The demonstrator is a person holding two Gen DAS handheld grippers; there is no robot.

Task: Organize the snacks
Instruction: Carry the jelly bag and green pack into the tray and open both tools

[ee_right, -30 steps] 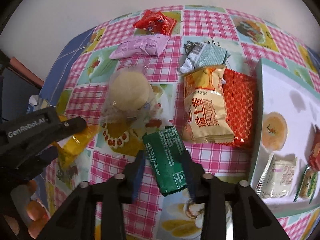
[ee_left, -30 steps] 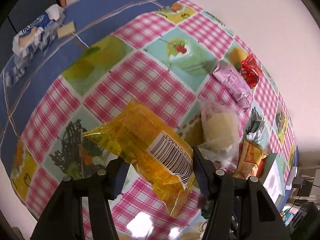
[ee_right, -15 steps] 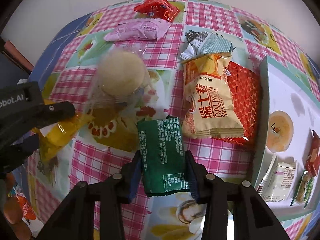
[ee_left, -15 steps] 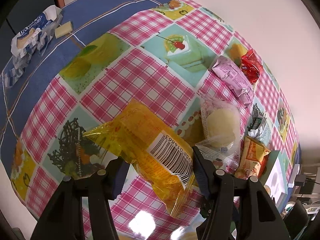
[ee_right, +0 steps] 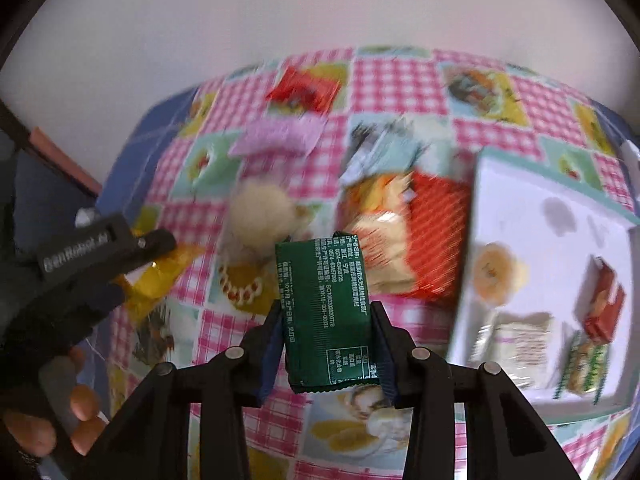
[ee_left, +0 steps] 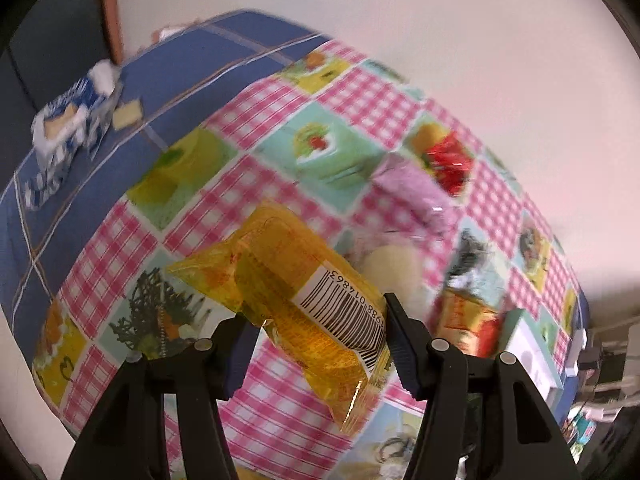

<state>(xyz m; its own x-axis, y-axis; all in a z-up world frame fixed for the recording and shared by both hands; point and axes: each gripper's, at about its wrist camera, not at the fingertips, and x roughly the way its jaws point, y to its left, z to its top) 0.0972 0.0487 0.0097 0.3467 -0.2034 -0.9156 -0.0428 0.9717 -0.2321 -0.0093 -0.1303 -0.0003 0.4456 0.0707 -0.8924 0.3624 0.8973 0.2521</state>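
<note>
Above the checked counter (ee_left: 256, 184), the left tongs (ee_left: 316, 332) pinch a yellow packet (ee_left: 292, 296) across its middle, a light, crinkly, slippery wrapper best gripped at its filled body; to the right, the right tongs (ee_right: 326, 328), jaws having just closed, clamp a flat green packet (ee_right: 324, 304). Both point steeply down, the white tray (ee_right: 516, 200) at far right.

A desk covered by a pink-checked patchwork cloth with fruit and cake panels (ee_left: 280, 140) lies beyond the jaws. A plain blue section of cloth (ee_left: 192, 60) lies far left of the jaws. A pale wall (ee_right: 280, 12) stands behind.
</note>
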